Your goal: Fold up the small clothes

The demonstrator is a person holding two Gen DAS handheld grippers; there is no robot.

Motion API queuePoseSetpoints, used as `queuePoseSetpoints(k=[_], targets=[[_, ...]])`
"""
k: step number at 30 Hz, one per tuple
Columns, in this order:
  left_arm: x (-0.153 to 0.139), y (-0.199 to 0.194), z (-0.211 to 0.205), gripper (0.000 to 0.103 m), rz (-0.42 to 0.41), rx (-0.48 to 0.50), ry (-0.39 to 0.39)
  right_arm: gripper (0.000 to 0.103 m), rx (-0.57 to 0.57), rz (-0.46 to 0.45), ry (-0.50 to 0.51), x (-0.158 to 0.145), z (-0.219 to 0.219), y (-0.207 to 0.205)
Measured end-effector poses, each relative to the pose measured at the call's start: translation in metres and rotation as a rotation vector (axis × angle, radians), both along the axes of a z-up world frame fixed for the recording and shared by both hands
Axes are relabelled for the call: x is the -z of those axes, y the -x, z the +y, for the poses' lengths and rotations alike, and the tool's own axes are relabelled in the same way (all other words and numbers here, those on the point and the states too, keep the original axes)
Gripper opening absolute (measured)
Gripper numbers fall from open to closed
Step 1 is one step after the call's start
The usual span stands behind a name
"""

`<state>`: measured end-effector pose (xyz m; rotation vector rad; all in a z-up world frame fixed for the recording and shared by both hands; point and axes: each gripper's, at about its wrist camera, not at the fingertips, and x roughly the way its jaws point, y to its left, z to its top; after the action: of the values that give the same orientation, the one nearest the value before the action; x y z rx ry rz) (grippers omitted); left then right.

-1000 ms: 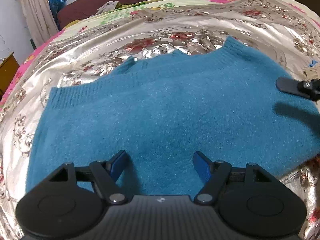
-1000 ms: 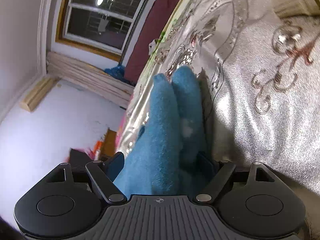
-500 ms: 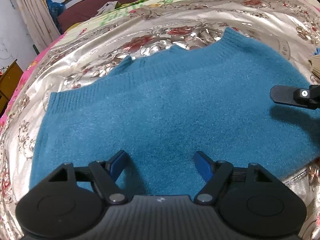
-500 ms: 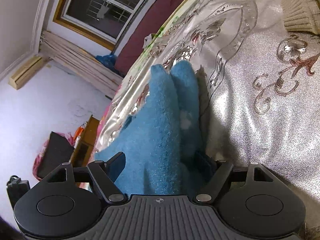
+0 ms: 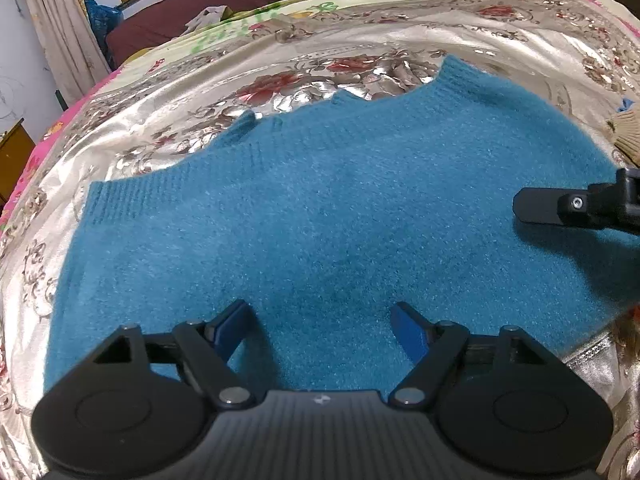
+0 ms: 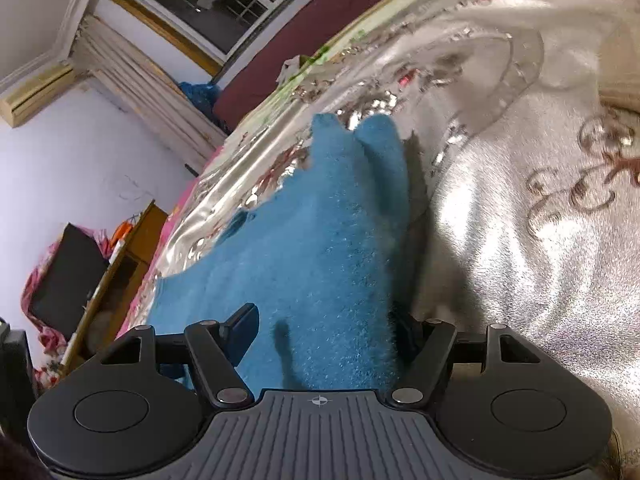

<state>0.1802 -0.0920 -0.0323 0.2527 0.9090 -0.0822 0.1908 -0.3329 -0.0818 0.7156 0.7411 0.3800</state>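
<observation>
A teal knitted sweater [image 5: 320, 208] lies spread flat on a silver floral bedspread [image 5: 168, 120]. My left gripper [image 5: 320, 320] is open just above the sweater's near edge, with cloth between and under its blue fingertips. My right gripper [image 6: 326, 332] is open at the sweater's right edge [image 6: 320, 240], which rises between its jaws. In the left wrist view, one black finger of the right gripper [image 5: 560, 210] lies over the sweater at the far right.
A beige knitted item [image 5: 628, 132] lies on the bedspread right of the sweater. A maroon headboard [image 5: 224, 8], a curtain [image 5: 60, 32] and a window stand behind the bed. A wooden cabinet [image 6: 120, 264] stands beside the bed.
The left gripper has drawn back a little from the sweater. The right gripper has tilted, so more of the sweater's top face shows, and its jaws look a little wider.
</observation>
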Motion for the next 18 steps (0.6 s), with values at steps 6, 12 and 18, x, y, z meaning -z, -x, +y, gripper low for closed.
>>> queuePoseSetpoints(k=[6, 12, 18], targets=[[-0.007, 0.005, 0.004, 0.08, -0.019, 0.0, 0.034, 0.069, -0.009, 0.02, -0.066, 0.01, -0.008, -0.02], [-0.005, 0.003, -0.001, 0.081, -0.022, -0.016, 0.007, 0.05, -0.022, -0.004, 0.033, -0.006, 0.003, -0.01], [0.003, 0.004, -0.003, 0.083, -0.02, 0.002, -0.017, 0.035, 0.001, 0.012, -0.137, -0.013, -0.01, -0.001]])
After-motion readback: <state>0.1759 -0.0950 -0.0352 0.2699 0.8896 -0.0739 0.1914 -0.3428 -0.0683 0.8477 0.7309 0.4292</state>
